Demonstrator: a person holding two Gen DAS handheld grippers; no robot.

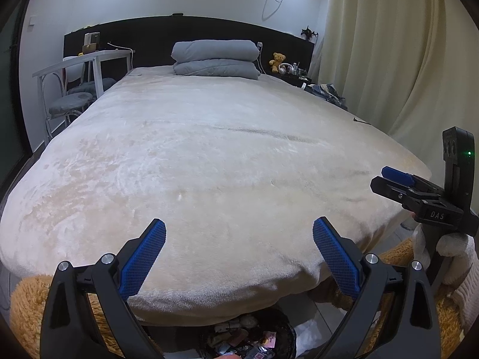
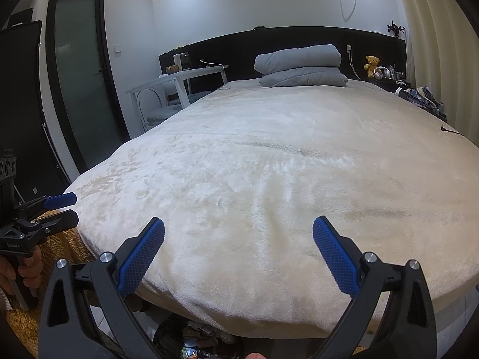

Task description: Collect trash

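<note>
Left wrist view: both grippers' fingers [image 1: 160,230] spread, empty, over bed [image 1: 209,155]; trash bin [image 1: 248,338] below its edge

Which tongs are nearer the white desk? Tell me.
Left. The left tongs hover over the bed foot on the white desk side; the right tongs sit further toward the curtain.

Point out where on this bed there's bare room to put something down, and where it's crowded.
The bed is bare from its foot edge up to the folded quilt at the headboard. A small dark thing lies at the curtain-side edge. Crowded: the nightstand with the teddy, and the full bin below the foot.
</note>
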